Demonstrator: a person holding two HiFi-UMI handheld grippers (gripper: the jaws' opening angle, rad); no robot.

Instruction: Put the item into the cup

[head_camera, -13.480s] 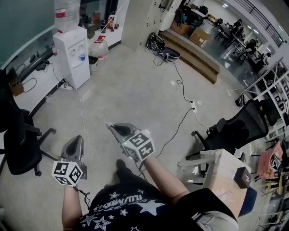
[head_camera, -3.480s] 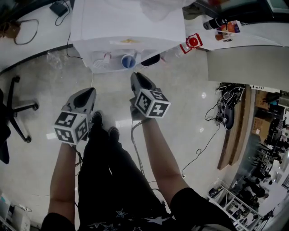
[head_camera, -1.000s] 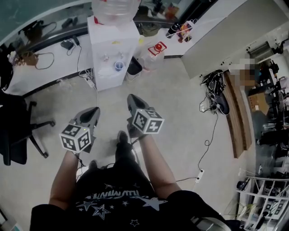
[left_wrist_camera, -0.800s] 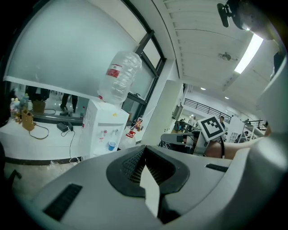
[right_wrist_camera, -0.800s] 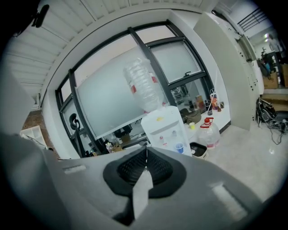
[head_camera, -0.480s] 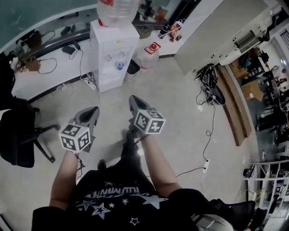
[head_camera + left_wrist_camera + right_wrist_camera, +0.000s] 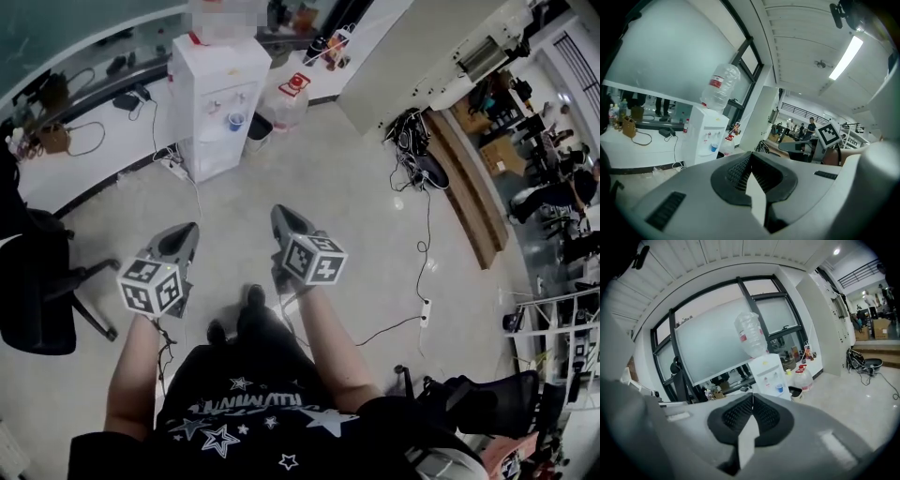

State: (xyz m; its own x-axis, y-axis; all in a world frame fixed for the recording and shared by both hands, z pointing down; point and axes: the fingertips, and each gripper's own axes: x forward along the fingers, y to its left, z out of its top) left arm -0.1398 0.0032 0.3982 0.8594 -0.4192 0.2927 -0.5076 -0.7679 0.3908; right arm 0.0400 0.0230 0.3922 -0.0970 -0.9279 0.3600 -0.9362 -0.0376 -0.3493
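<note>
- Both tools are clenched on nothing. The left gripper (image 7: 187,230) and the right gripper (image 7: 280,212) each show, in their own views, jaws pressed together along one seam with no thing between them.
- Side by side, they are held above the person's legs (image 7: 246,328), tips pointing toward the water dispenser (image 7: 217,103) and well apart from it.
- One small blue cup (image 7: 235,121) sits in the dispenser's tap recess. The same cup (image 7: 714,147) shows in the left gripper view, and the cup (image 7: 779,388) in the right gripper view.
- No view lets the item be picked out.
- Bare grey floor (image 7: 309,178) lies open between the grippers and the dispenser.
- On the left edge stands a black office chair (image 7: 37,291). A white counter (image 7: 84,155) runs along behind it to the dispenser.
- Just right of the dispenser stand a dark bin (image 7: 257,127) and a red-capped water jug (image 7: 289,97).
- Further right, a cable (image 7: 427,244) trails over the floor to a power strip (image 7: 424,312), with a wooden step (image 7: 469,206) beyond it.
</note>
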